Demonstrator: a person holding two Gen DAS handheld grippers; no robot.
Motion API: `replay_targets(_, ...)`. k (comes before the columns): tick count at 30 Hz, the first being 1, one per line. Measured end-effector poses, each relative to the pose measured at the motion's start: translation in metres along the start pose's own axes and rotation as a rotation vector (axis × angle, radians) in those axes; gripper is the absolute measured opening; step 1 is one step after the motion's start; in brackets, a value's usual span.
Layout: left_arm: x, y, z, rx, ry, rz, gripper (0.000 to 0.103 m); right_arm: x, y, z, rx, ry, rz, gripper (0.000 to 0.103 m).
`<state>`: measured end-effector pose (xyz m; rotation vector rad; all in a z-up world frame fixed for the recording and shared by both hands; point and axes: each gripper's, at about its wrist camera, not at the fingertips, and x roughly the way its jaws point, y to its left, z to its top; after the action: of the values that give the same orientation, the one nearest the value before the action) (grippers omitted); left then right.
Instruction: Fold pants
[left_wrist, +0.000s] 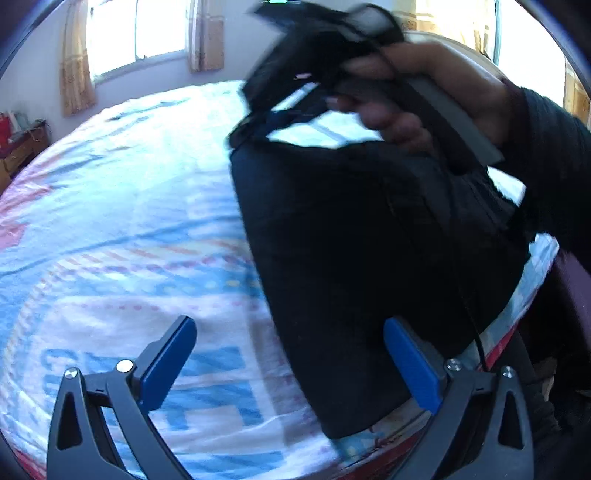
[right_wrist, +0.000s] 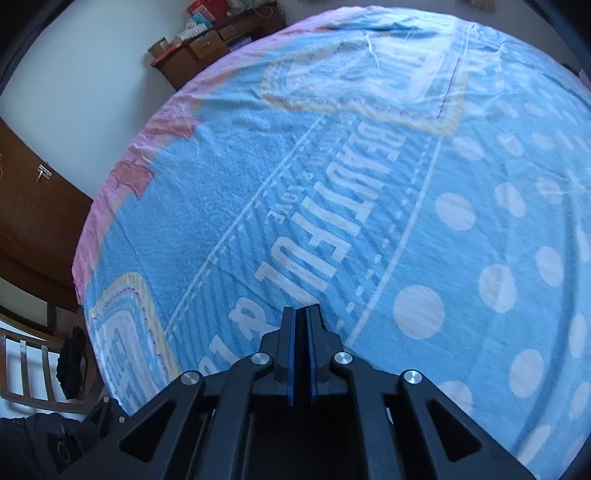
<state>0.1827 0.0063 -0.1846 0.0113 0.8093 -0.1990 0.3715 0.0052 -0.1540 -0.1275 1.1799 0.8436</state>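
— So, how do the tongs stand?

— On the left gripper (left_wrist: 290, 354) the two blue-padded fingers (left_wrist: 168, 363) are spread wide apart, with nothing between them. On the right gripper (right_wrist: 302, 325) the fingers are pressed together, pad against pad, and nothing shows between them in its own view.

— And the pants?

— The pants (left_wrist: 354, 258) lie as a dark, folded block on the bed (left_wrist: 122, 229), toward its near right edge. The left gripper's right-side finger stands in front of the block's lower part; whether it touches the cloth I cannot tell.

— What is above the pants?

— A hand (left_wrist: 417, 92) in a dark sleeve holds a black gripper body over the far end of the pants; it is blurred.

— And around the bed?

— Its sheet is blue and white with pink borders, printed with dots and the word BEAUTIFUL. Beyond the bed's far side are curtained windows (left_wrist: 136, 33). Past one corner stands a wooden cabinet (right_wrist: 207, 48) with boxes on top. Beside the bed's edge, a brown door (right_wrist: 33, 206) and a wooden chair (right_wrist: 33, 369).
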Motion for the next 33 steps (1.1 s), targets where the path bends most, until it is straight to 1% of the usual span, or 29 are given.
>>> replay_targets(2, -0.008, 0.004, 0.006, -0.013, -0.022, 0.015, 0.103, -0.03, -0.009, -0.006, 0.04, -0.076, -0.028, 0.038)
replay_targets(4, -0.017, 0.008, 0.019, -0.034, -0.057, 0.022, 0.103, -0.064, -0.021, -0.02, 0.076, -0.141, -0.048, 0.048)
replay_targets(6, -0.018, 0.008, 0.037, -0.019, -0.081, 0.024, 0.103, -0.09, -0.031, -0.041, 0.119, -0.181, -0.052, 0.05)
replay_targets(9, -0.01, 0.001, 0.065, 0.031, -0.111, 0.067, 0.103, -0.117, -0.046, -0.081, 0.2, -0.212, -0.077, 0.05)
replay_targets(10, -0.001, -0.003, 0.075, 0.054, -0.103, 0.082, 0.103, -0.123, -0.05, -0.097, 0.227, -0.223, -0.086, 0.05)
replay_targets(11, 0.009, -0.005, 0.085, 0.072, -0.086, 0.104, 0.103, -0.126, -0.052, -0.108, 0.245, -0.231, -0.083, 0.05)
replay_targets(13, 0.027, -0.006, 0.099, 0.087, -0.066, 0.101, 0.103, -0.127, -0.059, -0.133, 0.281, -0.238, -0.064, 0.05)
replay_targets(14, 0.043, -0.008, 0.106, 0.096, -0.033, 0.109, 0.103, -0.128, -0.063, -0.141, 0.291, -0.246, -0.063, 0.05)
replay_targets(15, 0.061, -0.008, 0.107, 0.103, 0.007, 0.121, 0.103, -0.128, -0.066, -0.148, 0.301, -0.258, -0.062, 0.05)
replay_targets(16, 0.071, -0.006, 0.111, 0.102, 0.029, 0.121, 0.103, -0.127, -0.07, -0.151, 0.309, -0.264, -0.06, 0.05)
replay_targets(18, 0.081, -0.003, 0.116, 0.065, 0.05, 0.104, 0.103, -0.121, -0.079, -0.155, 0.335, -0.256, -0.052, 0.05)
replay_targets(20, 0.092, -0.004, 0.118, 0.052, 0.078, 0.097, 0.103, -0.119, -0.085, -0.155, 0.326, -0.274, -0.037, 0.05)
replay_targets(21, 0.09, -0.005, 0.118, 0.042, 0.073, 0.099, 0.103, -0.118, -0.087, -0.154, 0.311, -0.283, -0.035, 0.05)
replay_targets(23, 0.078, -0.007, 0.117, 0.03, 0.046, 0.097, 0.103, -0.121, -0.091, -0.156, 0.321, -0.299, -0.007, 0.05)
replay_targets(24, 0.066, -0.01, 0.115, 0.031, 0.022, 0.101, 0.103, -0.127, -0.09, -0.158, 0.326, -0.313, 0.004, 0.05)
replay_targets(26, 0.055, -0.012, 0.113, 0.03, -0.011, 0.106, 0.103, -0.144, -0.082, -0.167, 0.309, -0.355, -0.023, 0.05)
replay_targets(28, 0.041, -0.016, 0.112, 0.024, -0.034, 0.085, 0.103, -0.164, -0.067, -0.185, 0.285, -0.384, -0.104, 0.052)
replay_targets(29, 0.036, -0.02, 0.11, 0.021, -0.041, 0.071, 0.103, -0.169, -0.063, -0.191, 0.278, -0.389, -0.11, 0.055)
replay_targets(30, 0.034, -0.022, 0.109, 0.024, -0.044, 0.06, 0.103, -0.174, -0.057, -0.201, 0.275, -0.391, -0.111, 0.055)
replay_targets(32, 0.035, -0.03, 0.107, 0.043, -0.034, 0.041, 0.103, -0.176, -0.048, -0.223, 0.278, -0.369, -0.091, 0.055)
replay_targets(33, 0.037, -0.035, 0.106, 0.055, -0.028, 0.03, 0.103, -0.174, -0.043, -0.236, 0.281, -0.344, -0.094, 0.055)
